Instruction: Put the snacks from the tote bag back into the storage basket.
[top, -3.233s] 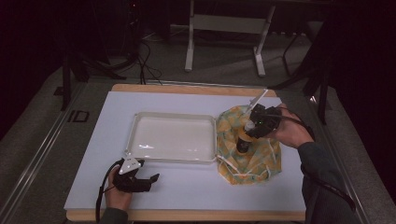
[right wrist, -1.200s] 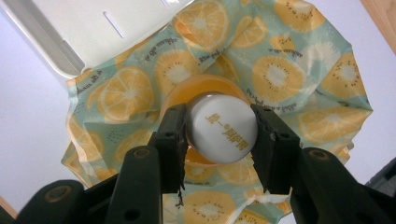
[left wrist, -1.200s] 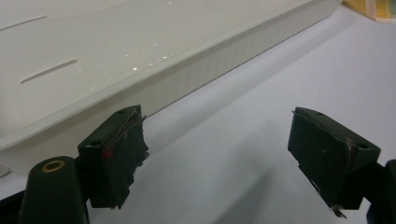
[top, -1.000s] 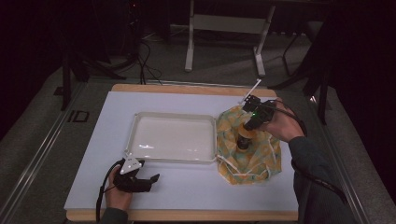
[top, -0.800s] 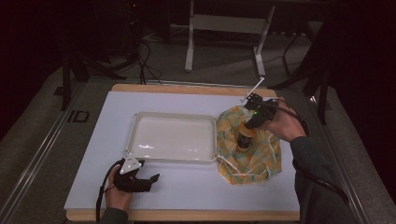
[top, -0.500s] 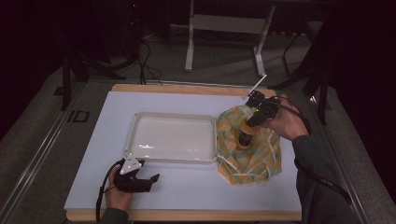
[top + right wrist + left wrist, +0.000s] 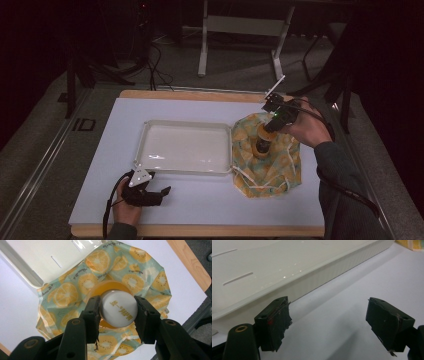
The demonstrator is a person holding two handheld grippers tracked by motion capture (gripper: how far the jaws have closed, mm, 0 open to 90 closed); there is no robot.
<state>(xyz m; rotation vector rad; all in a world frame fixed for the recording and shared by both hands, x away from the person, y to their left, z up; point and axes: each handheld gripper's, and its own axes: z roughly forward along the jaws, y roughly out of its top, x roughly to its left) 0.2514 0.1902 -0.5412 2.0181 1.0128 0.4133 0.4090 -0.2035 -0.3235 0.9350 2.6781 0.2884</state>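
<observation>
From where I'm driving, everything hangs off the tray [image 7: 185,150], which sits mid-worktop [image 7: 210,205]. Just right of it, touching its edge, is the cloth bag [image 7: 267,167], with the bottle [image 7: 263,144] standing on it. My right tool [image 7: 117,315] is over that bottle, jaws either side of its cap [image 7: 119,308]. My left tool [image 7: 150,192] rests on the worktop in front of the tray's near-left corner.

- Gold Chinese characters, "统一" followed by a ® sign and further characters too small to be made out, are printed on the white cap [image 7: 119,311] of the orange bottle [image 7: 110,288]
- Small dark lettering is repeated on the fruit-print cloth [image 7: 62,293], too fine to be read
- "ID" is marked on the floor [image 7: 83,124] left of the worktop [image 7: 210,200]
</observation>
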